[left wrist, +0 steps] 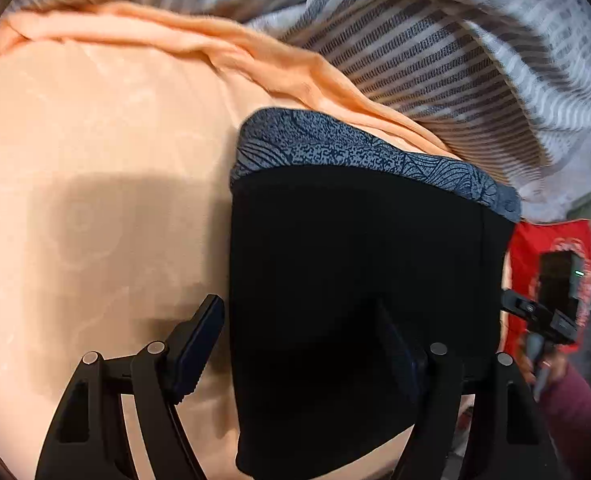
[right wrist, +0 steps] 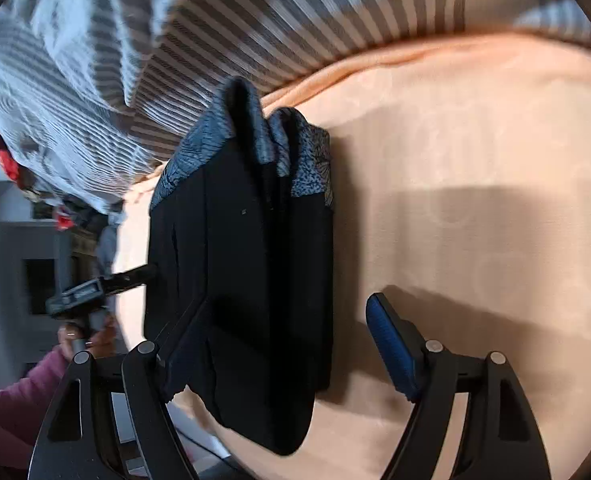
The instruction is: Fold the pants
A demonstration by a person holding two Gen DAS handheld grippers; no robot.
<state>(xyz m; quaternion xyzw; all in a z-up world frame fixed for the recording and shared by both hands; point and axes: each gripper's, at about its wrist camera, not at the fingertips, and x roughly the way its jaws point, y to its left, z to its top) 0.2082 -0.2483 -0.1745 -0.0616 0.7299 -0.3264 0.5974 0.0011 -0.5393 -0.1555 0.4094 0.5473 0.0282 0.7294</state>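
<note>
We see black pants [left wrist: 355, 280] with a gray patterned waistband [left wrist: 335, 152] lying on a peach bedsheet [left wrist: 95, 160], already folded into a compact, narrow stack of several layers. A striped blanket [left wrist: 435, 60] is bunched behind them. Our left gripper [left wrist: 307, 344] hangs over the near left edge of the stack, jaws spread wide and gripping nothing. Our right gripper [right wrist: 291, 340] hangs over the near right edge, jaws also wide and empty. We judge the folding nearly complete; at most a final fold or some tidying appears to remain.
</note>
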